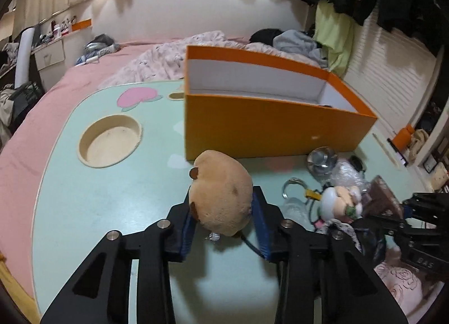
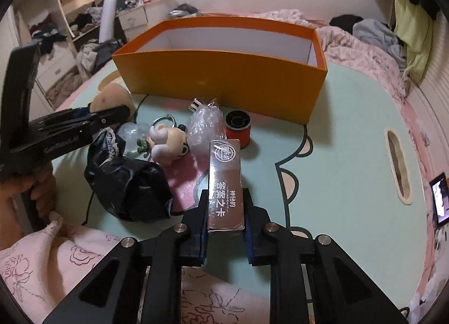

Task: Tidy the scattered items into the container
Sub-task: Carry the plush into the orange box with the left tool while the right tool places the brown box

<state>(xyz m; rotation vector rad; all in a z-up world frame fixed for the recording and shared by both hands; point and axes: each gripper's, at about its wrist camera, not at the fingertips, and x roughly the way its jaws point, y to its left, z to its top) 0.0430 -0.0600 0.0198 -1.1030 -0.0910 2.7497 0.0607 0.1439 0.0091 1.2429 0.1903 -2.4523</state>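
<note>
My left gripper (image 1: pixel 223 197) is shut on a tan plush toy (image 1: pixel 221 192), held just above the mint table in front of the orange box (image 1: pixel 269 127). My right gripper (image 2: pixel 226 195) is shut on a silver card box (image 2: pixel 226 183) with Chinese writing, lifted over the table. The open orange box (image 2: pixel 224 71) stands behind the clutter; little of its floor shows. A small doll figure (image 2: pixel 168 138), bubble wrap (image 2: pixel 203 124), a red thread spool (image 2: pixel 238 127) and a black bag (image 2: pixel 129 186) lie between the grippers. The left gripper also shows in the right wrist view (image 2: pixel 112 112).
The mint table (image 1: pixel 98 211) has a round cup recess (image 1: pixel 110 141) at left and a slot (image 2: pixel 397 167) at right. A metal ring (image 1: pixel 293 186), a clear globe (image 1: pixel 322 161) and a cable lie near the doll (image 1: pixel 339 200). Bed and bedding surround the table.
</note>
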